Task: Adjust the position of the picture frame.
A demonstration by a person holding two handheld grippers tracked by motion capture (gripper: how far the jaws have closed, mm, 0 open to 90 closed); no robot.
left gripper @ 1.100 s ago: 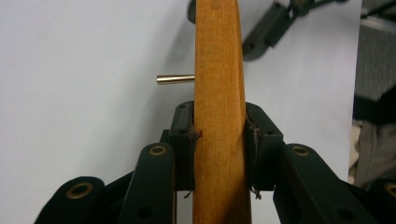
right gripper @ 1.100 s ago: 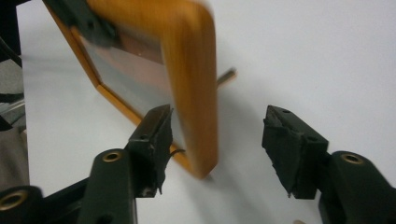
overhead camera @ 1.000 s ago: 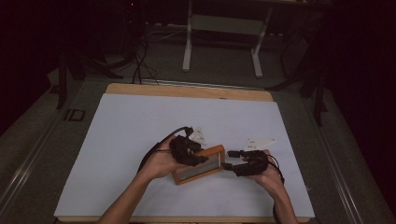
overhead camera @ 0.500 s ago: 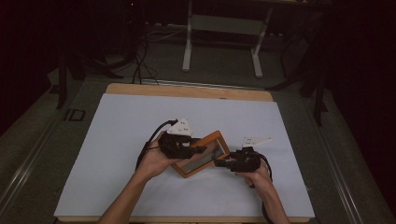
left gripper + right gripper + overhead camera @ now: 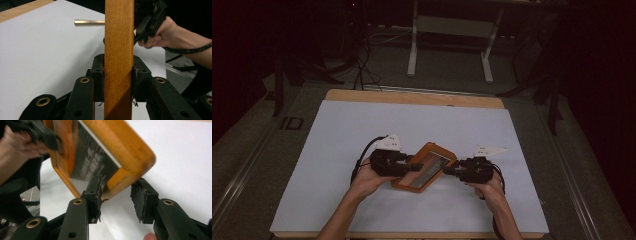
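Note:
A wooden picture frame (image 5: 424, 167) with a dark glossy pane is held tilted just above the white sheet. My left gripper (image 5: 414, 167) is shut on its left side; in the left gripper view both pads press the frame's edge (image 5: 118, 50). My right gripper (image 5: 447, 171) is at the frame's right end. Its jaws have just been closing with the frame's lower rail (image 5: 112, 150) between them. One pad (image 5: 96, 192) touches the wood, while the other pad (image 5: 141, 200) stands apart from it. In the left gripper view the right gripper (image 5: 150, 17) shows beyond the frame.
A white sheet (image 5: 362, 130) covers the wooden table (image 5: 412, 97). A thin silvery strip (image 5: 88, 22) juts out from behind the frame. Beyond the table's far edge stand a metal stand's legs (image 5: 449, 50) and cables on the dark floor.
My left hand has moved left with the frame, which has turned from lying level to a diagonal tilt. My right gripper has drawn in to the frame's right end.

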